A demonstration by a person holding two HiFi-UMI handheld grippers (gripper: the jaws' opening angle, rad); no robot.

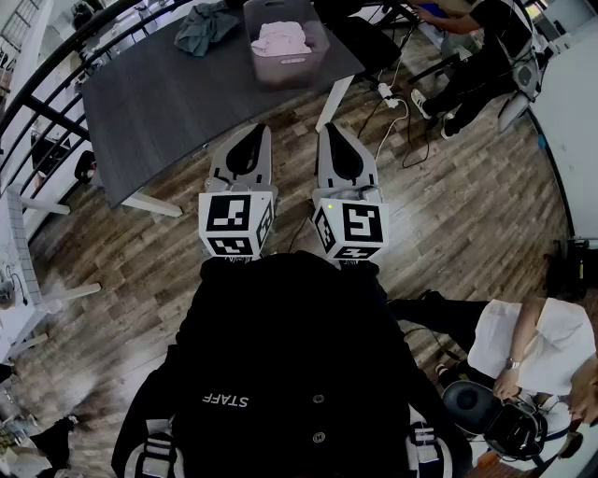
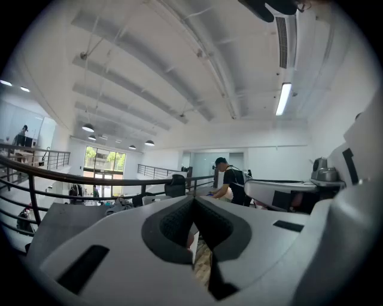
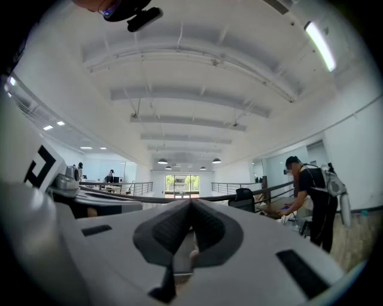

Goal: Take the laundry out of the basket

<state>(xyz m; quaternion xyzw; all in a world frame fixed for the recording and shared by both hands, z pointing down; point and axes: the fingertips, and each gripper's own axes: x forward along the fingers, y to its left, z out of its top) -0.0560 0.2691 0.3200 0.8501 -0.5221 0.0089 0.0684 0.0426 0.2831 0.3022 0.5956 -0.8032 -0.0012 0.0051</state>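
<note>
A translucent laundry basket (image 1: 290, 63) stands at the far end of a dark grey table (image 1: 168, 103), with pale pink and white laundry (image 1: 282, 35) folded inside it. Left of the basket a grey-green cloth (image 1: 206, 28) lies on the tabletop. I hold both grippers level in front of my chest, short of the table's near edge and well apart from the basket. The left gripper (image 1: 250, 140) has its jaws closed together with nothing between them, as the left gripper view (image 2: 193, 200) also shows. The right gripper (image 1: 334, 131) is likewise shut and empty (image 3: 191, 203).
A person in black (image 1: 476, 47) bends over a desk at the top right. Another person (image 1: 533, 345) sits at the lower right with a headset. White cables (image 1: 397, 112) lie on the wood floor by the table leg. A black railing (image 1: 37, 103) runs along the left.
</note>
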